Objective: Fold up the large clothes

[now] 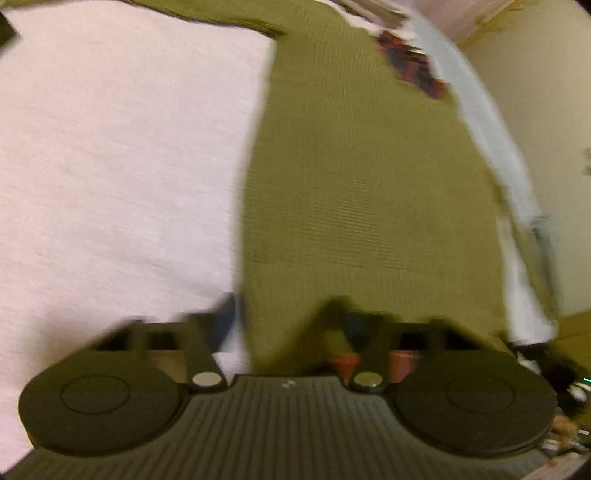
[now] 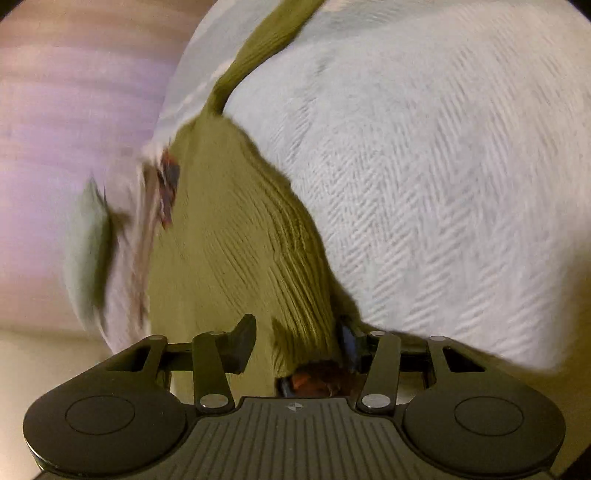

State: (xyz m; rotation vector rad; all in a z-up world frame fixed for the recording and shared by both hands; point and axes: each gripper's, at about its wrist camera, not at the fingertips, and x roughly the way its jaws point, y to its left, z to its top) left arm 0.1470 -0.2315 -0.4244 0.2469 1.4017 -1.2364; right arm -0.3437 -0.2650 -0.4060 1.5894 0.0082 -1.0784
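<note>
Warm dim light, motion blur, fisheye edges

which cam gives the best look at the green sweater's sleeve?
Right wrist. The sleeve runs up from the olive sweater across the white bedcover, its ribbed knit readable. In the left wrist view the sweater body fills the frame, blurred, with only a strip of sleeve along the top edge.

each claw (image 1: pixel 286 325) (image 2: pixel 295 339) is showing a dark ribbed housing, two round black discs, black linkage arms on silver pivot pins, and red-orange parts glinting near the fingers.
</note>
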